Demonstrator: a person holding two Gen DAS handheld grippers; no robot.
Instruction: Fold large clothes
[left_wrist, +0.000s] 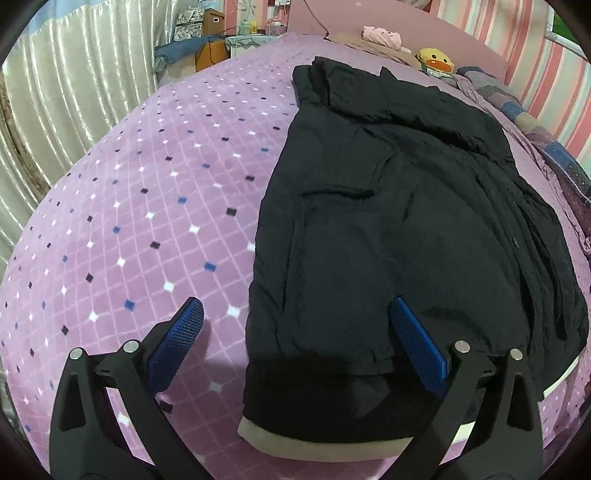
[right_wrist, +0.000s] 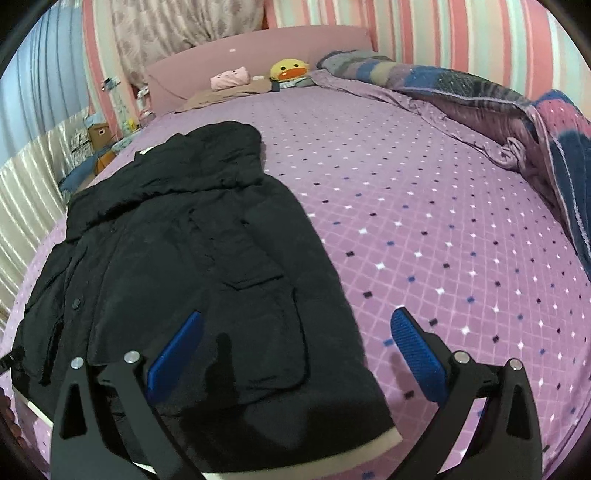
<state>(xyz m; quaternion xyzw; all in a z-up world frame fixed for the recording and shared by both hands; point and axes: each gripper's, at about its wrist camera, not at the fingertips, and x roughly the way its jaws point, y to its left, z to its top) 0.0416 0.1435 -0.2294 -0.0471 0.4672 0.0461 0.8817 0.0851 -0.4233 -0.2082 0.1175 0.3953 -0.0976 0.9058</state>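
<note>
A big black puffy coat lies flat on the purple dotted blanket — left gripper and right gripper both wide apart, holding nothing.

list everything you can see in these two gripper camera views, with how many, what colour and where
Jacket: one, black with a pale lining edge at the hem, spread flat on the bed, hood toward the headboard.
Bedspread: one, purple with a white grid and small white, blue and dark diamonds, covering the bed.
Duck plush: one, yellow with an orange bill, at the head of the bed.
Pink bundle: one, pink, beside the duck plush.
Quilt: one, blue, pink and grey patches, bunched along the bed's striped-wall side.
Headboard: one, pink.
Curtain: one, cream, satiny, beside the bed.
Cardboard box: one, brown, past the bed's far corner.
Left gripper: one, black with blue pads, open over the jacket's hem corner.
Right gripper: one, same colours, open over the opposite hem corner.
</note>
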